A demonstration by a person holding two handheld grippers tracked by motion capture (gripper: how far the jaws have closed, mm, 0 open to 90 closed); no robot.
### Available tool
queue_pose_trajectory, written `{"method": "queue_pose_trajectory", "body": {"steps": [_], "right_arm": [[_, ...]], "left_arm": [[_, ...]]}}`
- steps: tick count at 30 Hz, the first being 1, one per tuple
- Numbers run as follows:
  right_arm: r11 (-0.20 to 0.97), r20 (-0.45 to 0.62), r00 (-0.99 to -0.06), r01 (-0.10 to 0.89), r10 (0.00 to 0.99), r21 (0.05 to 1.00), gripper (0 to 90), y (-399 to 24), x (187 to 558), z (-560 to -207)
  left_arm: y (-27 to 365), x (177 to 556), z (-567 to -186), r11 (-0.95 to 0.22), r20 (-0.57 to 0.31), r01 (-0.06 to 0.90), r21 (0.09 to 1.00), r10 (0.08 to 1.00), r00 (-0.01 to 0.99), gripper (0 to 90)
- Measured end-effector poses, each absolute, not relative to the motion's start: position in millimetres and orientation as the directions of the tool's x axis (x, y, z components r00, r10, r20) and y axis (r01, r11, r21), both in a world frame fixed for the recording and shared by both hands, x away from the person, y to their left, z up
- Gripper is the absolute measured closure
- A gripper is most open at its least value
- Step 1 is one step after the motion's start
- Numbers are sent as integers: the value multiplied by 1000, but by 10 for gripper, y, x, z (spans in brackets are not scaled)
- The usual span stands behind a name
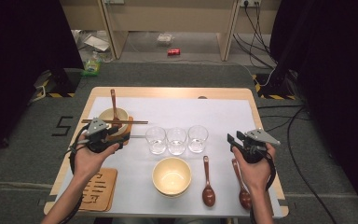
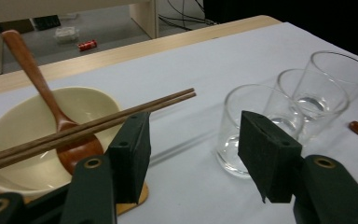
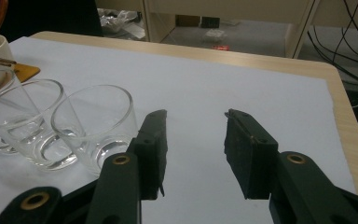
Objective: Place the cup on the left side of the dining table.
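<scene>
Cream bowl with chopsticks [image 1: 113, 117]: stands on a wooden coaster [image 2: 140, 198] left of the row of three glasses; a brown wooden spoon [image 2: 42, 91] leans inside it and a pair of wooden chopsticks [image 2: 88, 125] lies flat across its rim.
Left gripper [image 1: 121, 136]: just beside that bowl, on the side toward the person, jaws spread with nothing between them (the left gripper view has the chopsticks running just behind one jaw, not touched by it).
Right gripper [image 1: 230, 140]: right of the glass row, near the rightmost glass [image 3: 95, 126], above bare white table cover; jaws spread and holding nothing.
Glass row [image 1: 176, 139]: three clear tumblers side by side, upright, close together at the middle of the table.
Second cream bowl [image 1: 171, 176]: on the person's side of the glasses, upright.
Two brown spoons [image 1: 208, 183]: flat on the cover, right of that second bowl, handles pointing away from the person; the farther-right one [image 1: 242, 189] lies partly under the right hand.
Slotted wooden coaster [image 1: 98, 189]: left of the second bowl, at the near table edge.
White table cover [image 1: 223, 112]: spread over the wooden table [image 1: 177, 92].
</scene>
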State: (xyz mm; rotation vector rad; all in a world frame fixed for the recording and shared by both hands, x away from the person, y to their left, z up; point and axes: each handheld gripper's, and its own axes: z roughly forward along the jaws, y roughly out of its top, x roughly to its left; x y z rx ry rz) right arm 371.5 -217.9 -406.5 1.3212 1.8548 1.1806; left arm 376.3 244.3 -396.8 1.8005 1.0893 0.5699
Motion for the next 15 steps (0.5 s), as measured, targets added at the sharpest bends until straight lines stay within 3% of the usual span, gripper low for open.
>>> {"method": "queue_pose_trajectory", "body": {"steps": [7,15], "right_arm": [[114,50,-343,443,938,889,588,-2184,3688,-4130],[111,53,-341,444,939,889,588,-2190,3672,-4142]], "left_arm": [[2257,3618,-3984,-227,-47,413,882,829,557,434],[2034,3514,-4036,-248,-81,418,874,775,627,436]]}}
